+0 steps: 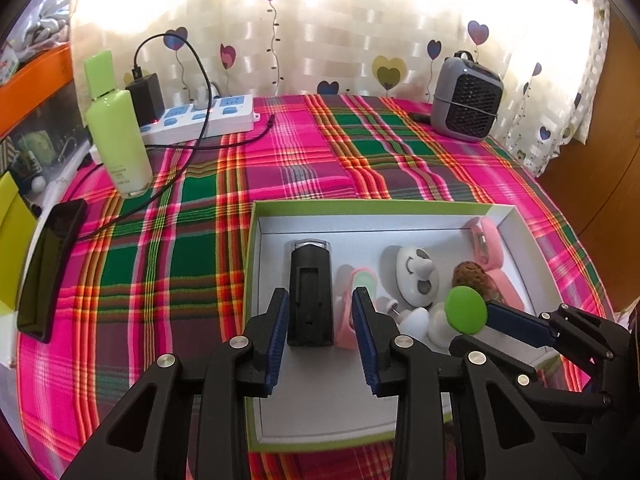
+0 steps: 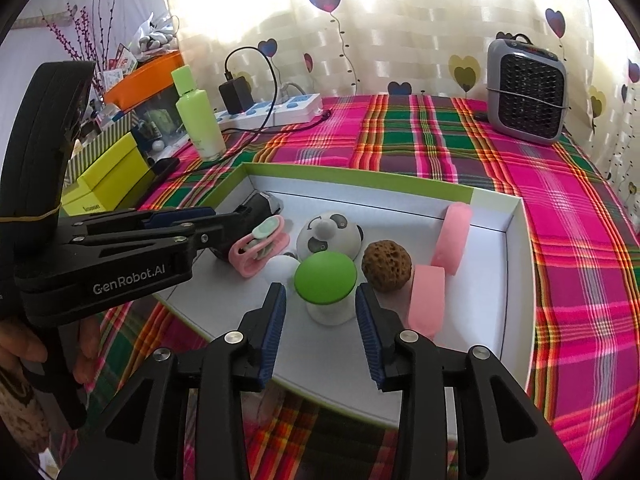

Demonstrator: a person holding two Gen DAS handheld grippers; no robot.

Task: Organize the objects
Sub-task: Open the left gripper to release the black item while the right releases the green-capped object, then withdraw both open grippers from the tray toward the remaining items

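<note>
Both grippers open over the box, each lined up on its own item.

My right gripper point(image 2: 320, 304) is wide open and holds nothing; the green-capped mushroom point(image 2: 326, 278) stands upright directly ahead between its fingers, inside the white box point(image 2: 516, 272). My left gripper point(image 1: 320, 312) is also spread and empty, the black device point(image 1: 310, 292) lying ahead with its long axis along the fingers. The right looks nearer to closing.

A plaid cloth point(image 1: 280, 168) is covering the surface. Lying on it: a green-rimmed box point(image 1: 376, 205) directly under the grippers, a green bottle point(image 1: 120, 140), power strip point(image 1: 208, 118) and phone point(image 1: 48, 268) far left, a grey heater point(image 1: 466, 98) ahead right.
</note>
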